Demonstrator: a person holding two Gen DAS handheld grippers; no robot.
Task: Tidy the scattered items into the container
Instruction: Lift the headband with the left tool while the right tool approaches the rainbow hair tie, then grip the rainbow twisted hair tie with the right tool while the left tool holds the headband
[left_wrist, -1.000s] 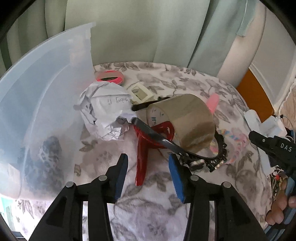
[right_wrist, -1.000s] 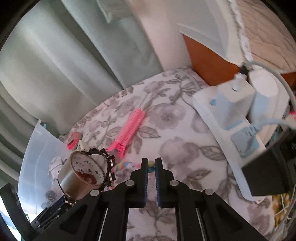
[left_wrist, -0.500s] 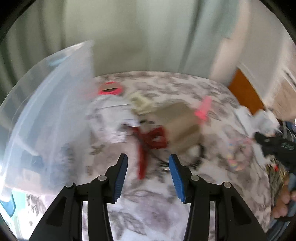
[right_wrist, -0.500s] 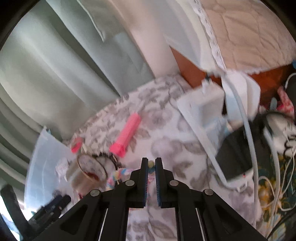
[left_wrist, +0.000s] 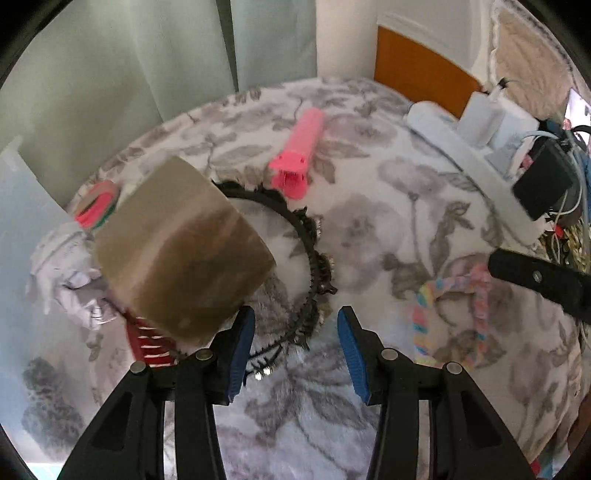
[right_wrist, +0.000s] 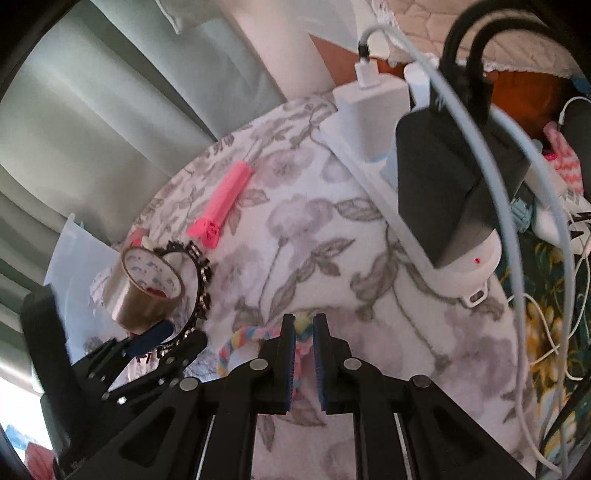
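Left wrist view shows our left gripper (left_wrist: 295, 336) with its blue-padded jaws parted and nothing between them, poised above the black toothed plastic headband (left_wrist: 314, 258) lying on the floral-print cloth (left_wrist: 369, 206) of the desk. Just to its left stands a wide roll of brown packing tape (left_wrist: 181, 251), with a crumpled ball of white paper (left_wrist: 70, 280) and a red ribbed plastic piece (left_wrist: 147, 343) beside it. A pink plastic hair clip (left_wrist: 299, 147) lies farther back, and a pastel braided yarn loop (left_wrist: 454, 295) lies to the right. The translucent plastic container (left_wrist: 29, 229) stands at the left edge, against the paper ball.

From the right wrist view, our right gripper (right_wrist: 303, 332) has just been opening its jaws to a narrow gap, released, with the braided loop showing beyond their tips. A white power strip (right_wrist: 369, 177) with chargers sits at the desk's far right.
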